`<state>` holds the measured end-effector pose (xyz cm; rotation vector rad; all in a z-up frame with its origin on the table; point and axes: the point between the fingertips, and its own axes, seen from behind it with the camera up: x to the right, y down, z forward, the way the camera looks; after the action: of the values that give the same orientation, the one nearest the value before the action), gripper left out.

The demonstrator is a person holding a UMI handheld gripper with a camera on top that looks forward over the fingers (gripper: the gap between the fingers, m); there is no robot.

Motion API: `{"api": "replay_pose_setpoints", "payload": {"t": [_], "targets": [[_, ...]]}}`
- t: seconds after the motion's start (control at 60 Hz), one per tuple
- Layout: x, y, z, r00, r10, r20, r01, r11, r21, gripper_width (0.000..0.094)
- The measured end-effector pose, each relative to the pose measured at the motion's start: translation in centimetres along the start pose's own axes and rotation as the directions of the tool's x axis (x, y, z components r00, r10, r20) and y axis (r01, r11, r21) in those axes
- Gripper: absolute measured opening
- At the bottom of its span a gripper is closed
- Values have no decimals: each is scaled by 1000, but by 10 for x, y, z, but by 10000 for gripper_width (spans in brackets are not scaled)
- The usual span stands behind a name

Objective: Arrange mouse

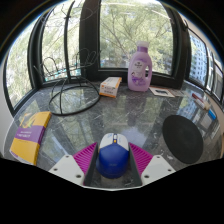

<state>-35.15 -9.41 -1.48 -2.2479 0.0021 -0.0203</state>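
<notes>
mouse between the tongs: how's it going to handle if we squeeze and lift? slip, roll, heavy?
The mouse looks rigid, with a smooth domed shell, so it may slip up out of the tongs if gripped high. Probably light for its size. Its flat base on the table makes rolling unlikely; sliding seems likelier.
</notes>
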Motion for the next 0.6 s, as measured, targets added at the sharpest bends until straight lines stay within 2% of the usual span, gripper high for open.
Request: {"api": "replay_pose_setpoints", "payload": {"t": [0.033,0.2,0.3,0.367,0.433,0.6], "targets": [[0,-2,2,1000,-3,-6,3,1000,4,502],[-2,-6,5,1000,-12,-1,12,1000,9,402],[-5,-8,4,999,-11,33,11,1000,3,361],[-15,-21,-3,996,-8,92,7,1000,17,351],[-18,-59,-22,990,-32,139,21,996,83,352],[21,-194,-104,975,-26,222,-53,939,340,350]]}}
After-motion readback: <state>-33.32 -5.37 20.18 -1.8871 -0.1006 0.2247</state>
